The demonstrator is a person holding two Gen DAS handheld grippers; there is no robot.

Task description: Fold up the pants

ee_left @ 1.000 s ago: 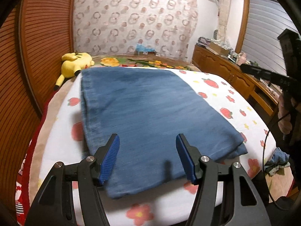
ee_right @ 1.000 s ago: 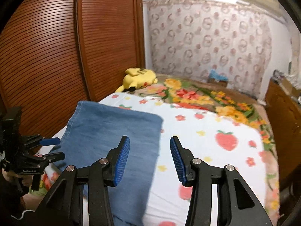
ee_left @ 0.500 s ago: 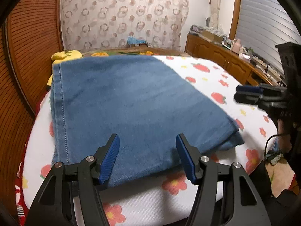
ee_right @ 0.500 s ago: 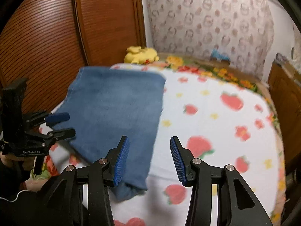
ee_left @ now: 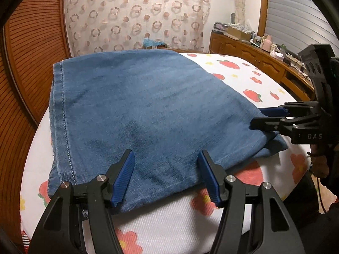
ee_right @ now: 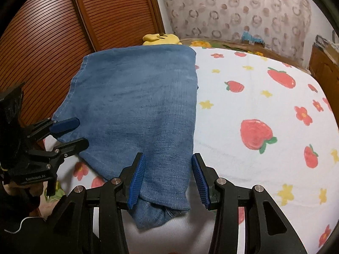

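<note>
While the folded blue pants (ee_left: 148, 114) lie flat on the strawberry-print blanket (ee_right: 264, 110), towards the side nearest the slatted wooden doors (ee_right: 53, 31), both tongs sit right at the near edge of the denim. The left gripper (ee_left: 165, 175) has its jaws spread wide, blue pads (ee_left: 124, 180) on either side of a stretch of the near hem, low over the fabric but not pinching anything. The stitched seam runs along the pants' left edge in that view.

The right gripper (ee_right: 167, 176) is also open, its pads straddling the near right corner of the pants, where a bit of the lower layer pokes out from under the top one. Seen from the left camera, it comes in sideways at that corner, one finger above the cloth; hard to tell if it's actually touching.

A yellow plush toy (ee_right: 161, 39) peeks out just beyond the far edge of the pants. A curtain with ring patterns (ee_left: 137, 17) hangs behind the bed, and a cluttered wooden sideboard (ee_left: 254, 50) stands off to the right.
</note>
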